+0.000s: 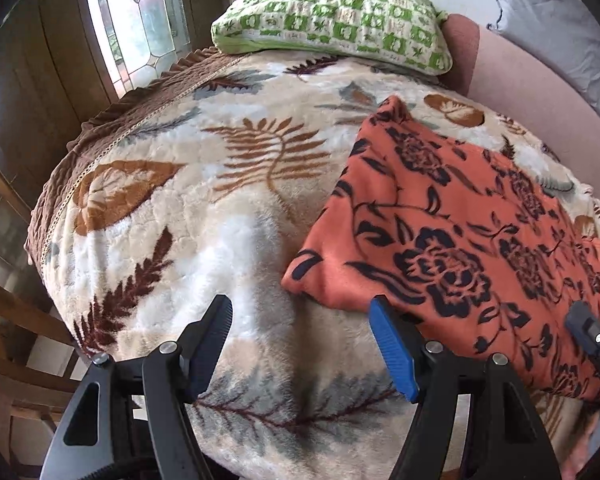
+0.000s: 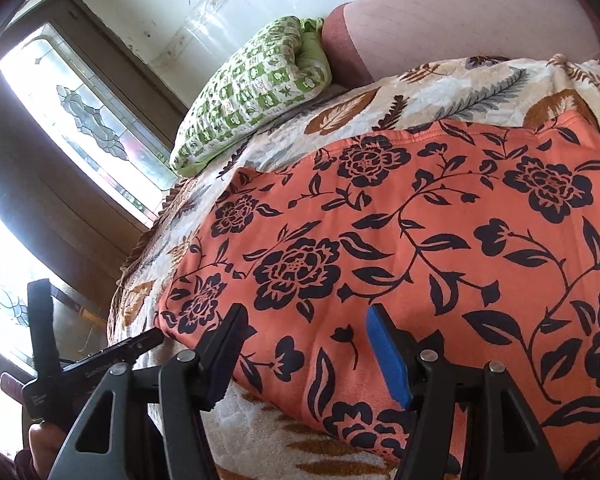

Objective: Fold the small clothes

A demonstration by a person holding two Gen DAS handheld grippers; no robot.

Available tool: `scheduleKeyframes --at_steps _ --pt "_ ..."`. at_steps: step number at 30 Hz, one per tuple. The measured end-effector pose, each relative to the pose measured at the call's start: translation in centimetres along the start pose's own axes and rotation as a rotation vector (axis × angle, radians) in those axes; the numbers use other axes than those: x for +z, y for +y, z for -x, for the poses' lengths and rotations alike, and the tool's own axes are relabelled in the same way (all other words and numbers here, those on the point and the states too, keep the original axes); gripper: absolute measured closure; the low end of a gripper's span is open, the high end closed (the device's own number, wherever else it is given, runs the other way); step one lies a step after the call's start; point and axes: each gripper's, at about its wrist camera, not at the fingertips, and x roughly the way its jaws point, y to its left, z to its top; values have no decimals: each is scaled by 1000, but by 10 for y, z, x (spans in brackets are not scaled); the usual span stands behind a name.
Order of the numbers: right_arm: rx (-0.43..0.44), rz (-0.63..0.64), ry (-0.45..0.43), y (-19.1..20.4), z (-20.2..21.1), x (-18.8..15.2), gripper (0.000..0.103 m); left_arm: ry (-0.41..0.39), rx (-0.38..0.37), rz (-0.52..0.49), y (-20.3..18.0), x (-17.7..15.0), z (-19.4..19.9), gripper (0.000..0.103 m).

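Observation:
An orange garment (image 1: 460,220) with a black flower print lies folded flat on the right side of a leaf-patterned blanket (image 1: 220,200). My left gripper (image 1: 300,308) is open and holds nothing. It hovers over the blanket, and its blue right pad sits at the garment's near left corner. My right gripper (image 2: 306,316) is also open, above the near edge of the garment (image 2: 380,240), with cloth below the jaws but not pinched. One of its fingers (image 1: 584,322) shows at the right edge of the left wrist view. The left gripper's fingers (image 2: 40,312) appear at far left.
A green checked pillow (image 1: 332,16) lies at the far end of the bed beside a pink bolster (image 1: 540,92). A leaded glass window (image 1: 140,12) and wood frame stand behind. A wooden chair (image 1: 16,340) is at the bed's left side. A hand (image 2: 40,440) holds the left gripper.

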Motion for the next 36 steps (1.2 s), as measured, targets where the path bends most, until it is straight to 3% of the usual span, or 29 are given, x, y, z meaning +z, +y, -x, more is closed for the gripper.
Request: scheduleKeyframes --at_steps 9,36 --pt "-6 -21 16 -5 -5 -1 37 -55 32 -29 -11 10 7 31" --pt "-11 -27 24 -9 -11 -4 38 -41 19 -21 -13 13 8 31"
